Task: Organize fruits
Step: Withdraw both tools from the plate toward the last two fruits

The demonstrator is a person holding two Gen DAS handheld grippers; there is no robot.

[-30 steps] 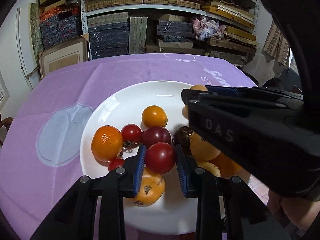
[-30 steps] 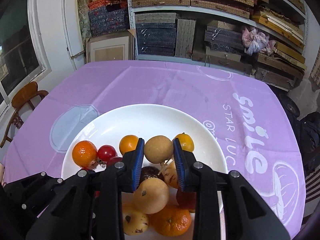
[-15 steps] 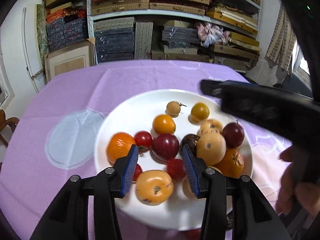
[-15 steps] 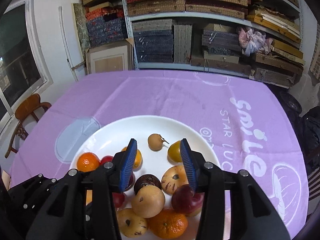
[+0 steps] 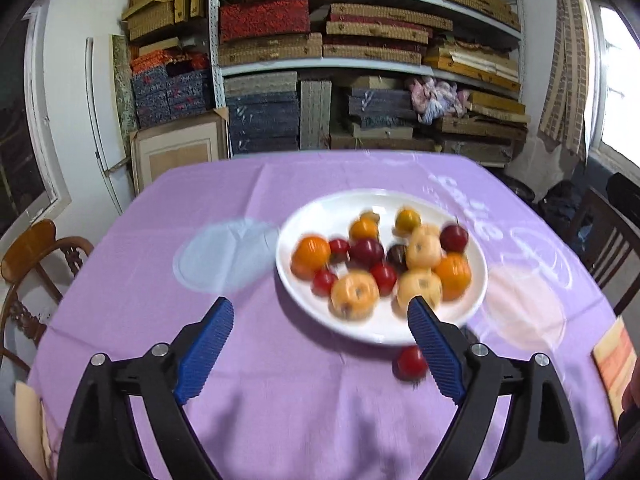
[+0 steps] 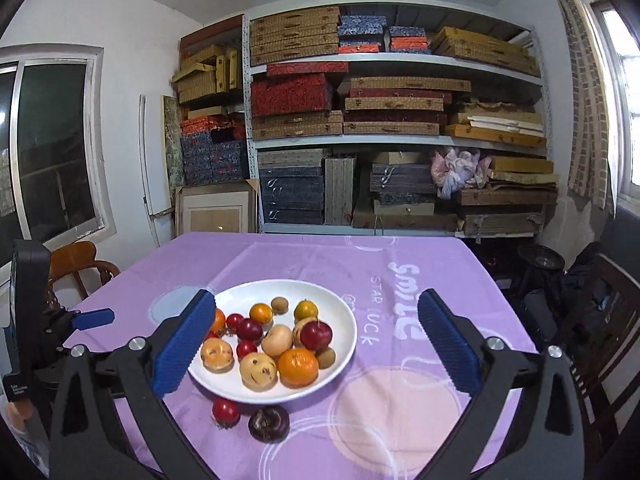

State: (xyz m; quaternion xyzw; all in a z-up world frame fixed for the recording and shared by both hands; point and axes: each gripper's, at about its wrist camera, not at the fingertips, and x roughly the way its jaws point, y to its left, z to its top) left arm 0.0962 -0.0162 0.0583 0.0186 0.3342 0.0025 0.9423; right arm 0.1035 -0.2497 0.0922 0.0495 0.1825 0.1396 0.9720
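left hand-held gripper (image 5: 320,334): jaws just opened wide, empty
right hand-held gripper (image 6: 316,340): jaws just opened wide, empty
step: between picks
next: red fruit (image 6: 225,411) off bench (image 6: 400,432), near plate (image 6: 344,354) front rim

1. plate (image 6: 340,354) on tablecloth (image 6: 304,264), near table centre.
2. heap of fruit (image 6: 264,340) inside plate.
3. two loose fruits off plate, on cloth just before its near rim: tomato (image 6: 225,411) left, dark fruit (image 6: 269,424) right, close together.
4. shelving (image 6: 396,136) stacked with boxes behind table.
5. chair (image 6: 78,266) left of table, another chair (image 6: 600,320) right.
6. window (image 6: 52,152) on left wall.
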